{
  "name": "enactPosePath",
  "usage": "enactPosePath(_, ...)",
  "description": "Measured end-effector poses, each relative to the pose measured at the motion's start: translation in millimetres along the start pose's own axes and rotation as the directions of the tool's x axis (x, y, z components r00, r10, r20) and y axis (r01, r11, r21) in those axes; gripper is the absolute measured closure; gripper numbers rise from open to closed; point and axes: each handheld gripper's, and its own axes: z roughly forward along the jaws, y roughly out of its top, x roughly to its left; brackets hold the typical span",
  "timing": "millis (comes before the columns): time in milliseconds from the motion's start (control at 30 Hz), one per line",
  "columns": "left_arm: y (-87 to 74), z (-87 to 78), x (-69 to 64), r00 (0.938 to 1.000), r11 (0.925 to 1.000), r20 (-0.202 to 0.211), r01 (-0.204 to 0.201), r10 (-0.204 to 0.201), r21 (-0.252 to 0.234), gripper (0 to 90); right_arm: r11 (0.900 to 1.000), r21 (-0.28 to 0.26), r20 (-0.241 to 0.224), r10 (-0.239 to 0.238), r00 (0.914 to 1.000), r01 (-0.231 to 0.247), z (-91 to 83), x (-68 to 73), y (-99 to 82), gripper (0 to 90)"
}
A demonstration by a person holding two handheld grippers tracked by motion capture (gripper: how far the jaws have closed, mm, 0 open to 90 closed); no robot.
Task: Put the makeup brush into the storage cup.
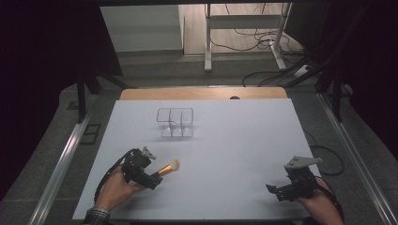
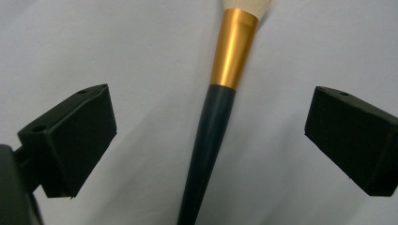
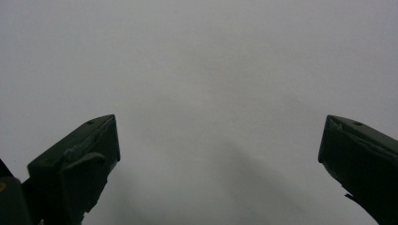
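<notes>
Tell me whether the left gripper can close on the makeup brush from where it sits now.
Probably yes. The left gripper is open, its jaws on either side of the makeup brush handle, nothing between them.

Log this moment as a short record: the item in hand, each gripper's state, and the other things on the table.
item: makeup brush, dark handle, gold ferrule, pale bristles, lying on the white table
left gripper: jaws open on either side of the brush handle, not touching it
right gripper: jaws open, nothing between them, at the table's near right
other: clear compartmented organizer, far of the brush
</notes>
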Motion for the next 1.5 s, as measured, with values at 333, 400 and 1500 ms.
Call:
enactPosePath(333,10.5,5.5,-0.8,0.9999,0.9998,0.001,-0.013,0.013,0.015,4.0,1.0,0.0,0.0,0.0,1.0,0.0,0.1,-0.1,0.0,0.0)
enactPosePath(400,14.6,7.4,-2.0,0.9998,0.9996,0.002,-0.021,0.021,0.02,4.5,1.0,-0.001,0.0,-0.003,1.0,0.003,0.3,-0.3,0.0,0.0)
enactPosePath(1500,55.6,23.0,-12.9,0.9947,0.9918,0.017,-0.103,0.102,0.075,7.6,1.0,0.003,-0.003,-0.004,1.0,0.004,0.6,-0.3,-0.4,0.0)
